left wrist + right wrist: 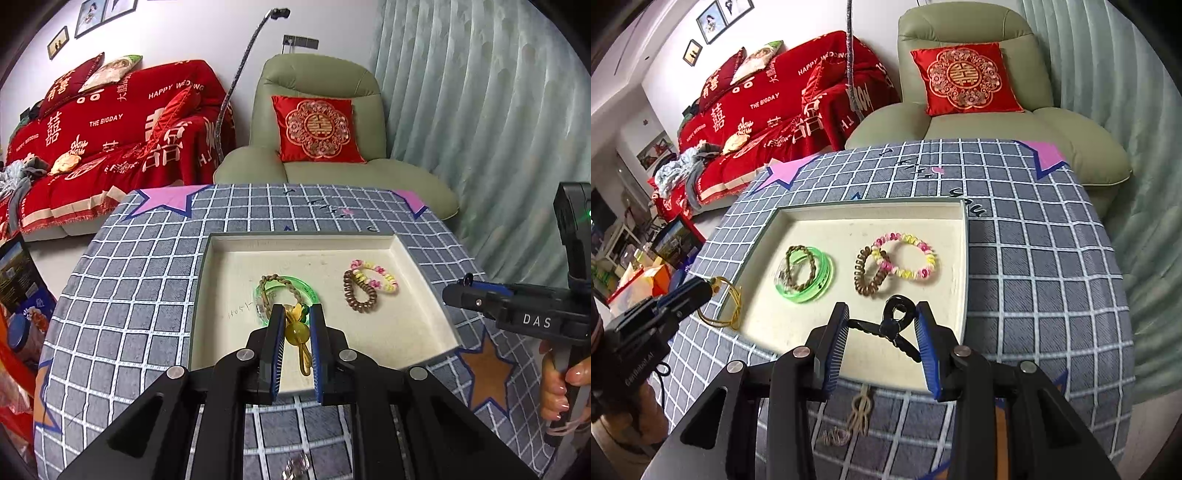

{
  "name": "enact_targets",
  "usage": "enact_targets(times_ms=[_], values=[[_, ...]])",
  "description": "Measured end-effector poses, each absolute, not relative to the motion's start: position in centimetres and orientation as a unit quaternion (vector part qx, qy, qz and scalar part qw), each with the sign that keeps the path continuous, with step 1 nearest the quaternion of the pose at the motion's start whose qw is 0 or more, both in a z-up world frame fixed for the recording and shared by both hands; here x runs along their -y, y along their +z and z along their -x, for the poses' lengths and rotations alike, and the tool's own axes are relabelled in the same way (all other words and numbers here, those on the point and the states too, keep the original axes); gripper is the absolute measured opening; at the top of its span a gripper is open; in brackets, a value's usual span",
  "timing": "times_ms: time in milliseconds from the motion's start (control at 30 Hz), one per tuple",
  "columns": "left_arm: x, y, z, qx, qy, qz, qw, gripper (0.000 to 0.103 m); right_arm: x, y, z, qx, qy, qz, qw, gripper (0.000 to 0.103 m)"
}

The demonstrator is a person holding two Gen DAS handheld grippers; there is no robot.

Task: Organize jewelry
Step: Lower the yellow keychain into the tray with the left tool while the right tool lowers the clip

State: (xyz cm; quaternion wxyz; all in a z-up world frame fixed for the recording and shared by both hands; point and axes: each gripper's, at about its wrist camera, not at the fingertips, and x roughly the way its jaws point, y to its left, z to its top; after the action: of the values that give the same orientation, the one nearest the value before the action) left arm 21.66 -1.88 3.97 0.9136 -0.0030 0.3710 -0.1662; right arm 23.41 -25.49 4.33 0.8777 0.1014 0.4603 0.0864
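**Between both claws, jewelry over the tray**

Between the fingers of my left claw [297, 314] hangs a yellow cord bracelet with an amber bead [297, 329]; the pads are drawn nearly together and pinch it, the bead sitting in the narrow gap and the cord loop dangling below. My right claw [882, 317] stands partly open, and a black hair tie with a bow-shaped knot [894, 319] stretches across between its two pads, taut enough that I take it as held.

Just below and beyond both claws lies the cream tray [236, 266]. On its floor, a green translucent bangle [812, 271] rests with a braided brown cord [798, 266] lying over it. Beside that pair, toward the tray's right side, a brown spiral hair tie [868, 275] touches and overlaps a pink-and-yellow beaded bracelet [912, 258].

On the near edge of the table, outside the tray, a small tan knotted piece [860, 411] lies under my right claw.

Under the tray spreads a blue-grey checked tablecloth [140, 258] with pink and orange stars. Farther off stand a pale green armchair [321, 81] holding a red embroidered cushion [317, 129], a sofa under a red throw [122, 122], framed pictures on the wall, and pale green curtains [480, 110] at the right.
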Motion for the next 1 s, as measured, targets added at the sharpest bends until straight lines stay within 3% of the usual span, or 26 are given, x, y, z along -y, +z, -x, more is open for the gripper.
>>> enact_targets(times_ms=[467,1000], values=[[2.7,-1.5,-25.7,-0.428,-0.141,-0.016,0.892,0.023,24.7,-0.5,-27.9,-0.497,0.077,-0.1,0.858,0.04],[3.4,-3.8,-26.8,-0.444,-0.12,-0.031,0.888,0.023,23.8,-3.3,-28.9,-0.511,0.062,-0.071,0.855,0.04]])
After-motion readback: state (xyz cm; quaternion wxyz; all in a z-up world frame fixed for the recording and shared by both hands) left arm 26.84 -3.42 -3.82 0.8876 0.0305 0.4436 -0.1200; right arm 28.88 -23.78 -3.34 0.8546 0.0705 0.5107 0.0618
